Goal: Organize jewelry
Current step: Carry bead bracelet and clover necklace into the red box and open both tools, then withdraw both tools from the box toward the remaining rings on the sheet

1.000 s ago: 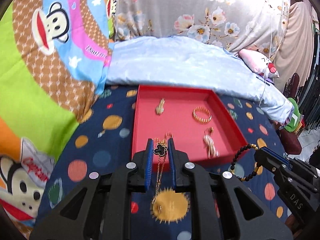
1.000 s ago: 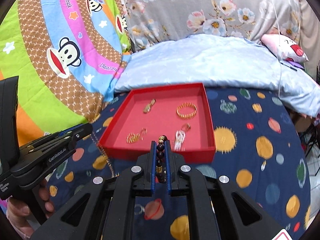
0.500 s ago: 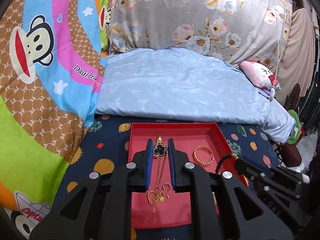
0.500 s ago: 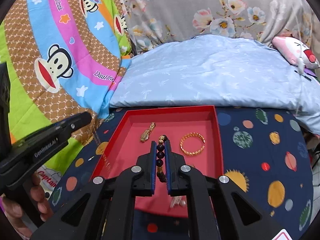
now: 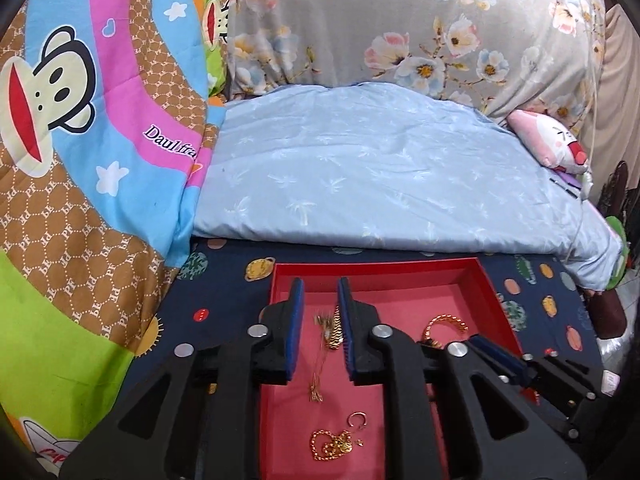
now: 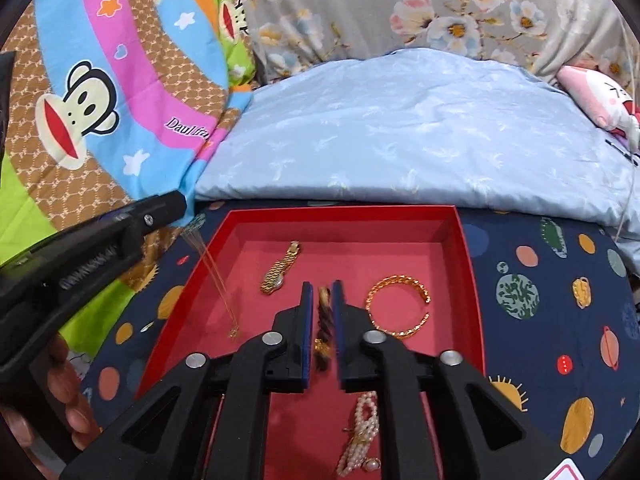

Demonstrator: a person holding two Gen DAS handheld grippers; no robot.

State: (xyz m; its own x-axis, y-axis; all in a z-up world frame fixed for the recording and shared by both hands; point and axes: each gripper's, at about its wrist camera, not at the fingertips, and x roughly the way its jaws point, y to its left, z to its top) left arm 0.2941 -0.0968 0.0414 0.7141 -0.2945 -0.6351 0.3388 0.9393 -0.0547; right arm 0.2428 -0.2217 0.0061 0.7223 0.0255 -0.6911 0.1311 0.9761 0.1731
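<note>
Since both loads hang over the red tray (image 6: 468, 248), jaws are opening to drop them: left gripper (image 5: 320, 304) apart around a thin chain (image 5: 320, 364), right gripper (image 6: 319, 300) loosening on a blurred bead bracelet (image 6: 323, 320). Watch (image 6: 280, 268) and bangle (image 6: 398, 308) already lie inside. Tray sits on a planet-print sheet (image 6: 560, 320), bedding behind.

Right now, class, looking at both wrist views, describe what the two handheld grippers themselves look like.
Both are matt black plastic. The left gripper and right gripper each have two angular fingers with triangular cut-outs, round silver bolts and blue pads inside. White lettering, too blurred to read, runs along the left gripper's side.
</note>
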